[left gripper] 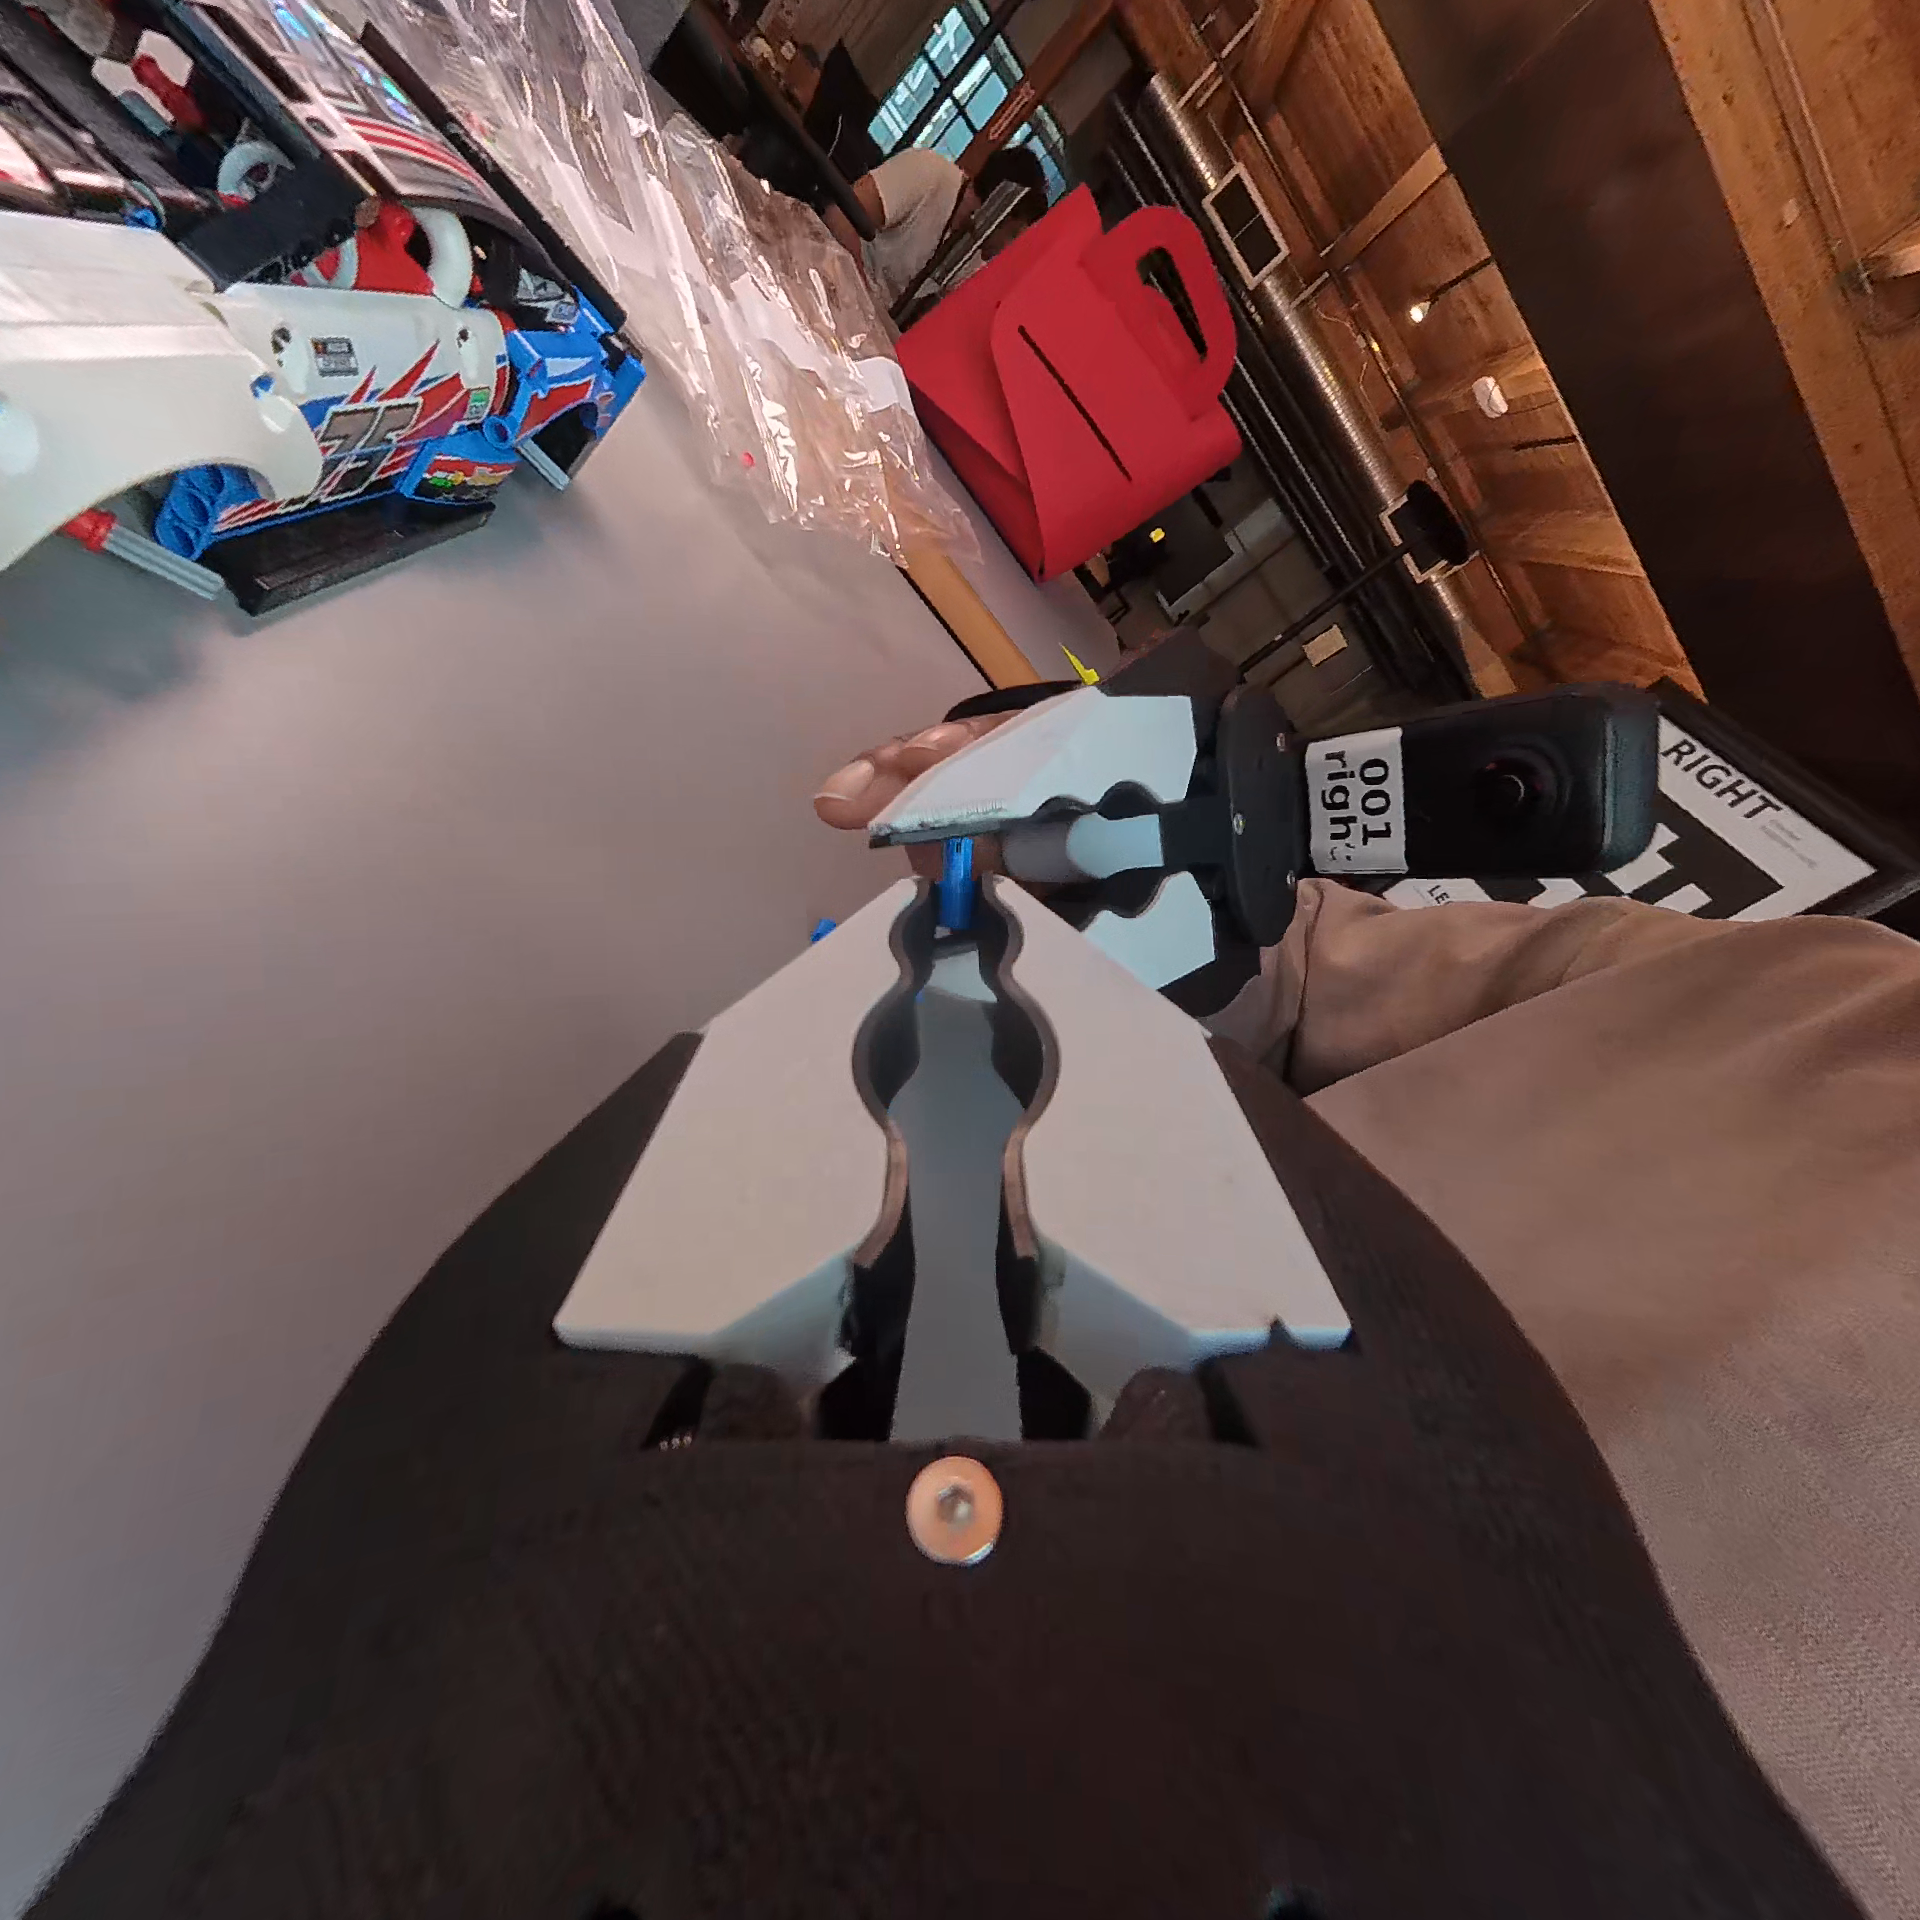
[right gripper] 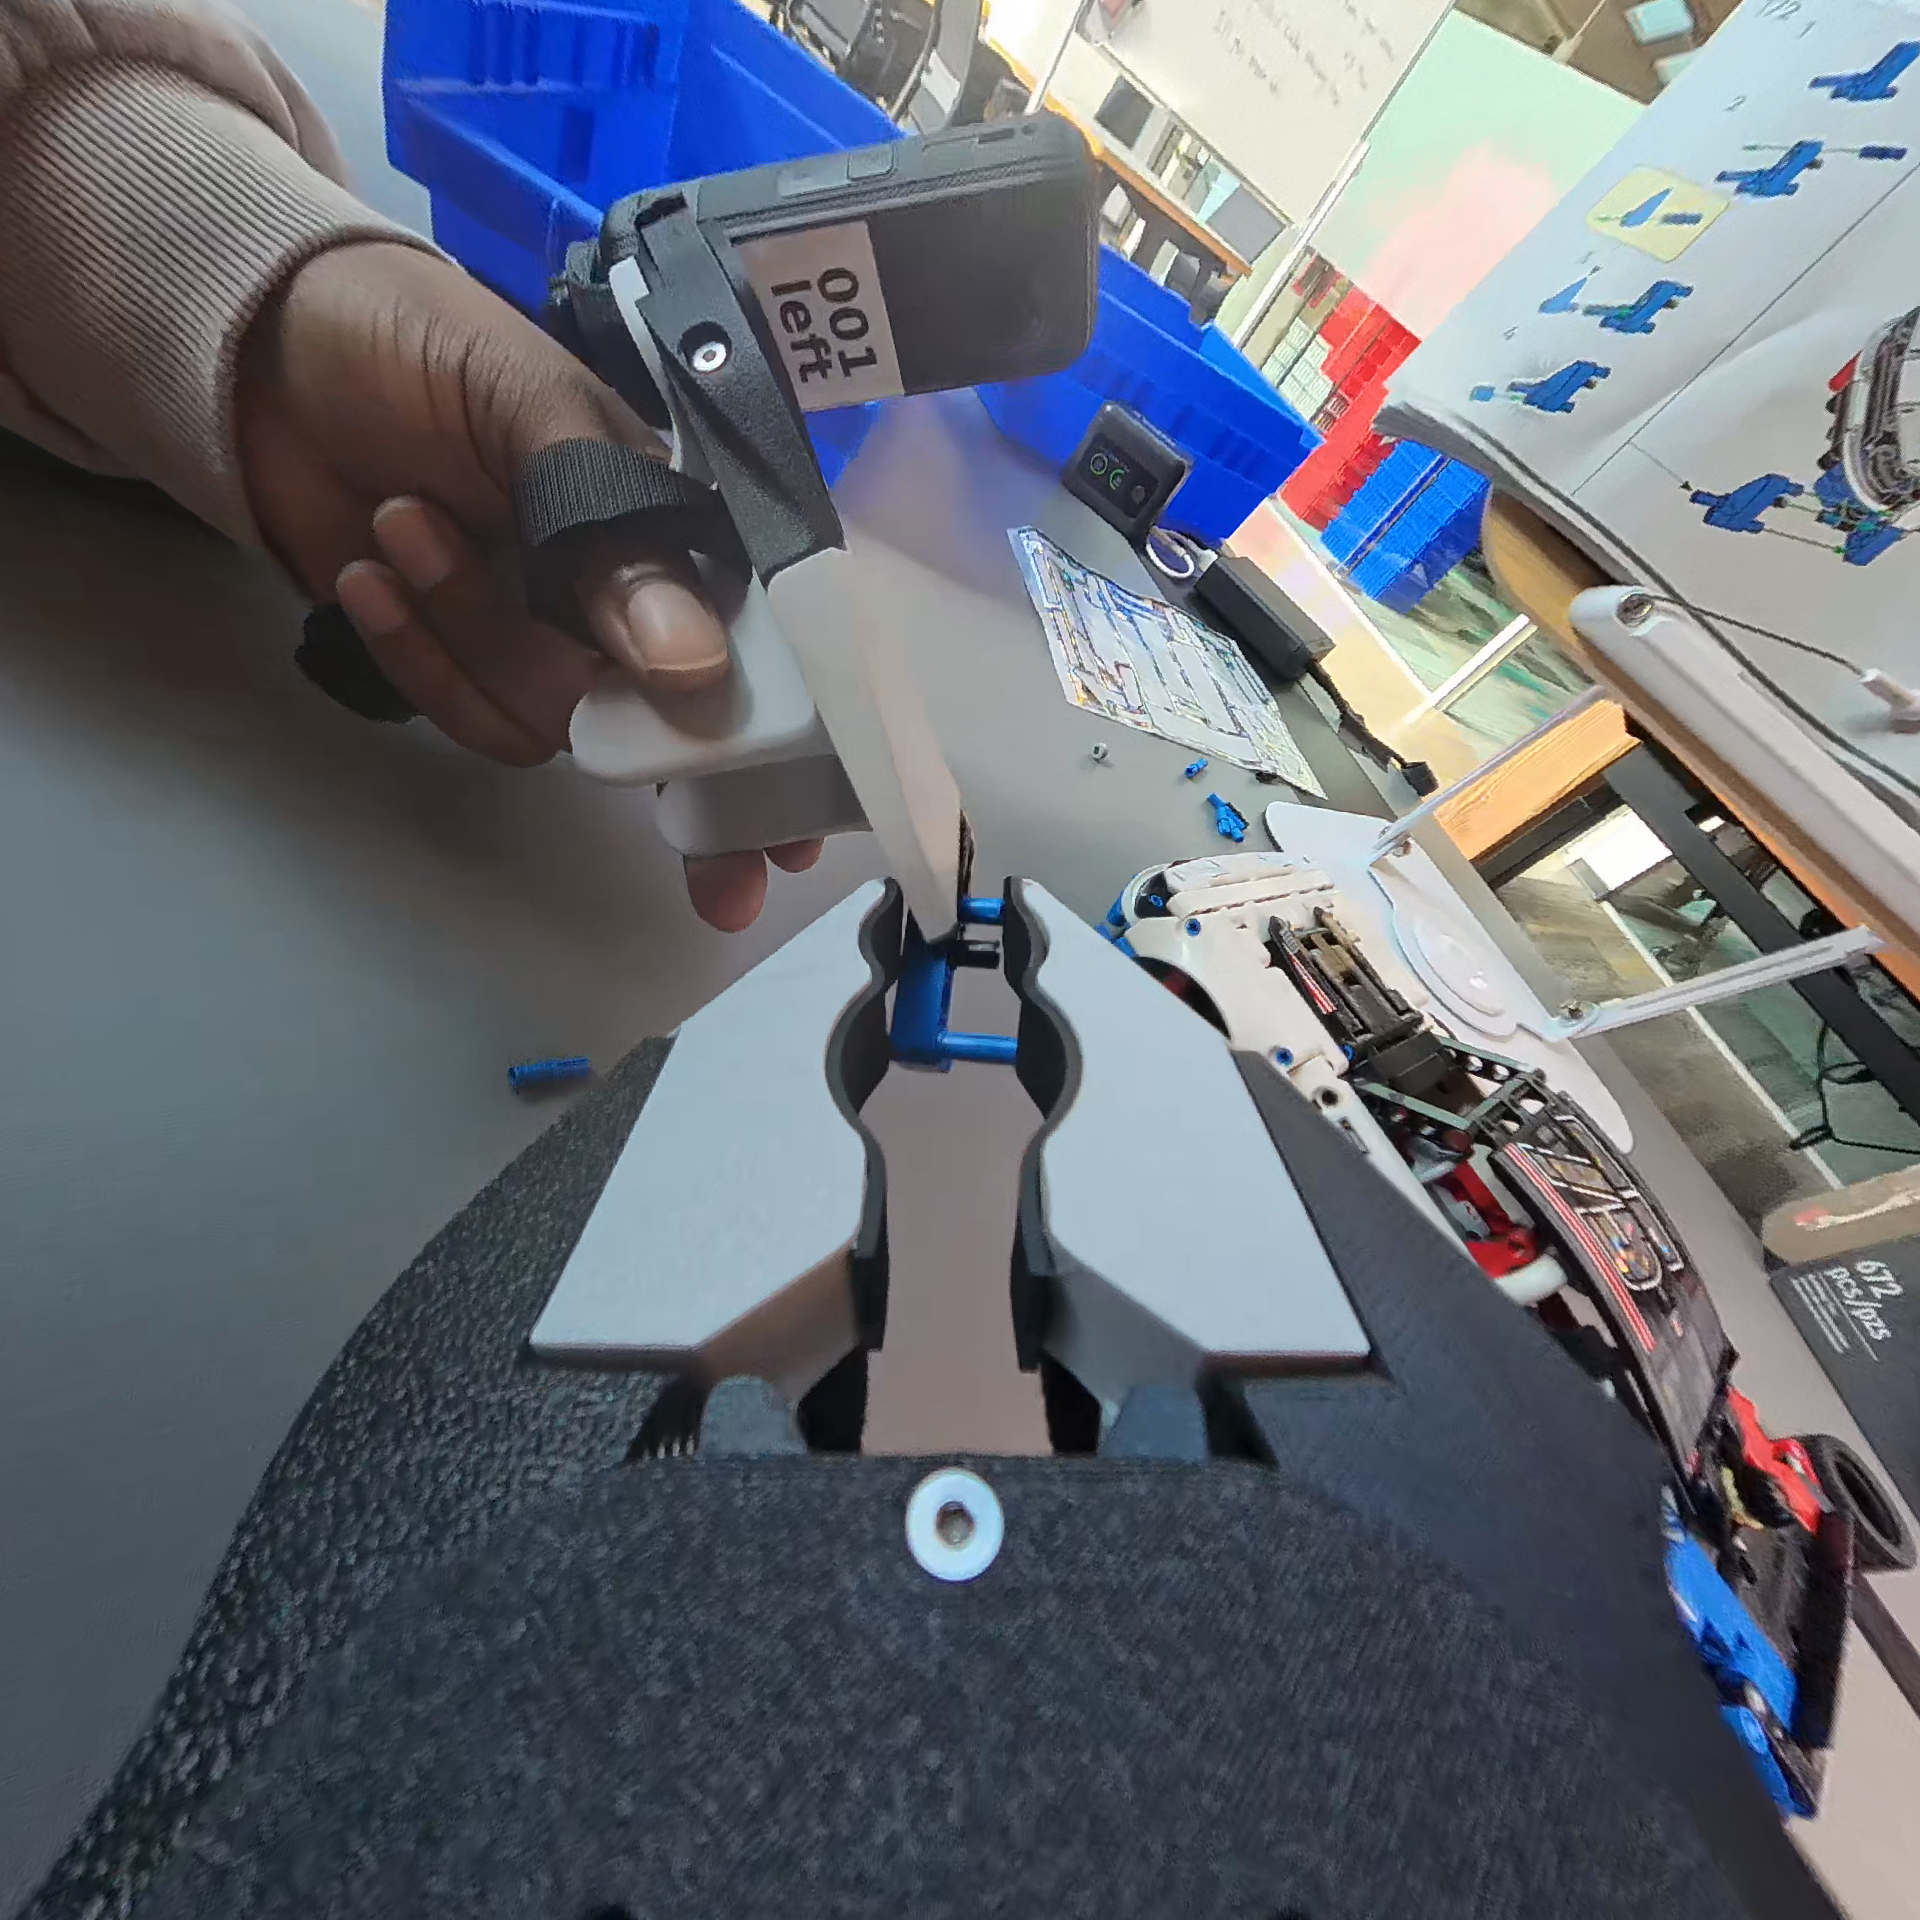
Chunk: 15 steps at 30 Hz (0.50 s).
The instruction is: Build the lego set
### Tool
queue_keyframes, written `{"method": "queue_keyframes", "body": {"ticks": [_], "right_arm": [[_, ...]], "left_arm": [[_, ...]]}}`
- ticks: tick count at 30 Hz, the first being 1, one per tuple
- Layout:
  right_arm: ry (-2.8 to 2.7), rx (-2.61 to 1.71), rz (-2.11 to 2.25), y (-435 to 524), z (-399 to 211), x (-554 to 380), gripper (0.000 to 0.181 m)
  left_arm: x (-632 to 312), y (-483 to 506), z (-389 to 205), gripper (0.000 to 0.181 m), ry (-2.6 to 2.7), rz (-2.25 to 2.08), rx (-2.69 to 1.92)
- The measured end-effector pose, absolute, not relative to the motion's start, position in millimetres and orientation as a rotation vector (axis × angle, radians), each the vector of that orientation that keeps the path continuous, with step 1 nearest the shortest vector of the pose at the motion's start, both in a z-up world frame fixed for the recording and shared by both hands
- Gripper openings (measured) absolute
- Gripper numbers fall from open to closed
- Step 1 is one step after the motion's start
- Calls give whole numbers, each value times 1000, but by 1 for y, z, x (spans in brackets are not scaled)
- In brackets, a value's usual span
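Both grippers' fingers pinch one small blue lego assembly [right gripper: 928, 1003] from opposite sides, left gripper [left gripper: 951, 883] meeting right gripper [right gripper: 948, 904], near the lego car [right gripper: 1455, 1122].

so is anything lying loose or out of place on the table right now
A few small blue lego pins lie scattered on the grey table: one alone left of the right gripper, more by the flat sticker sheet. The rest looks orderly: both grippers meet on the small blue lego assembly.
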State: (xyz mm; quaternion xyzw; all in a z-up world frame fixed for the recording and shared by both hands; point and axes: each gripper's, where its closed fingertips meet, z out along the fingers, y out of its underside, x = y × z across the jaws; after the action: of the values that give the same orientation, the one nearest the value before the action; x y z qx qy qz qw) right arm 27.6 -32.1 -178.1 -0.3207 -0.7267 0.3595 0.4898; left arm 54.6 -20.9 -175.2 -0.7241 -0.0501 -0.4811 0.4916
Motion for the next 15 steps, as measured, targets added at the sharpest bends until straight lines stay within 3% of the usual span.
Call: {"method": "queue_keyframes", "body": {"ticks": [5, 11, 15], "right_arm": [[-1891, -825, 1009, -25, -186, 43, 47], [-2099, -954, 1188, 2, -205, 72, 35], [-2206, -1027, 1182, 15, -224, 84, 28]], "left_arm": [[40, -24, -177, 6, 72, -941, -1820], [25, -36, -213, 5, 536, -429, -2038], [28, -40, -230, 6, 627, -374, -2116]]}}
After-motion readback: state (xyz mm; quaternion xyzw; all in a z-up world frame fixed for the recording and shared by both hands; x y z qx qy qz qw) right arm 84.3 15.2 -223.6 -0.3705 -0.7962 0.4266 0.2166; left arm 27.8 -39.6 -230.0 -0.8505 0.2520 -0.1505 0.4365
